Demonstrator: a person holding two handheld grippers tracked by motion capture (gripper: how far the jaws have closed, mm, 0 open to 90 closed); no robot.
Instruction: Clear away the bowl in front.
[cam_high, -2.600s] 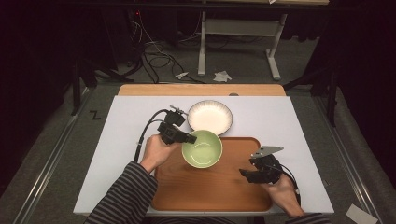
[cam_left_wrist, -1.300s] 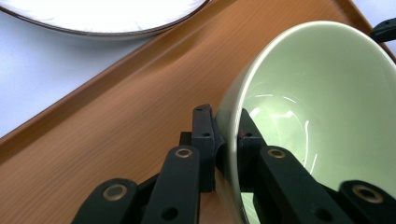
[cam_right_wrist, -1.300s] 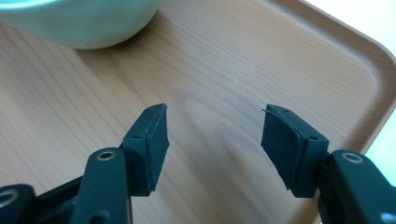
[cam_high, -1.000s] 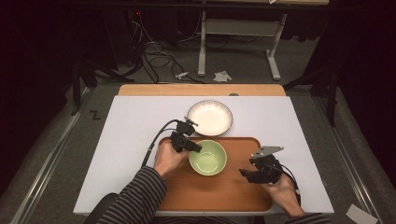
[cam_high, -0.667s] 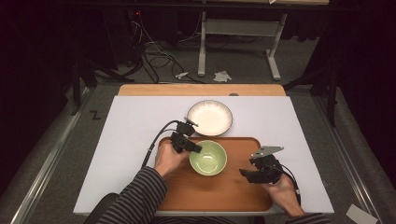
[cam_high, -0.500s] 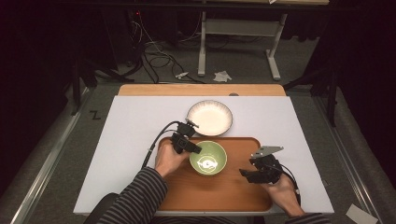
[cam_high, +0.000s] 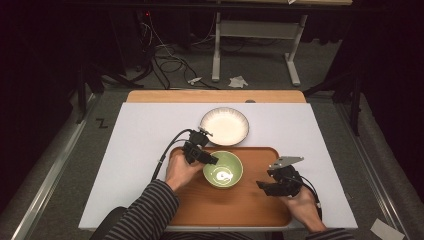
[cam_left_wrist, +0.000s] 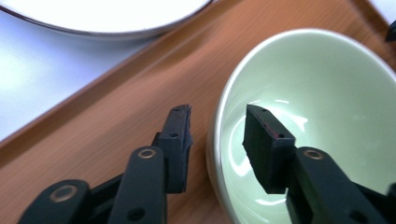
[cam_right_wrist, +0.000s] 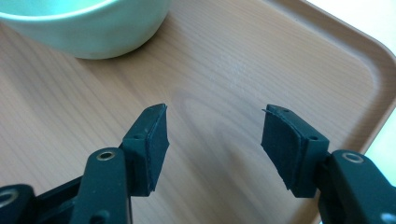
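Pale green bowl (cam_high: 223, 169) now down on the wooden tray (cam_high: 240, 210), moved nearer the person than a couple of seconds back, when it sat closer to the tray's far edge just beside the white plate (cam_high: 224, 125). Left gripper (cam_left_wrist: 217, 128) astride the bowl's rim, one jaw outside the wall, one inside, a gap showing on both sides: jaws apart, not clamped. Likely a release just made, so the placing looks finished and a withdrawal comes next. Right gripper (cam_right_wrist: 212, 140) low over bare tray to the right of the bowl, jaws wide apart, holding nothing, in the same spot as before. White table (cam_high: 135, 150) under tray and plate.
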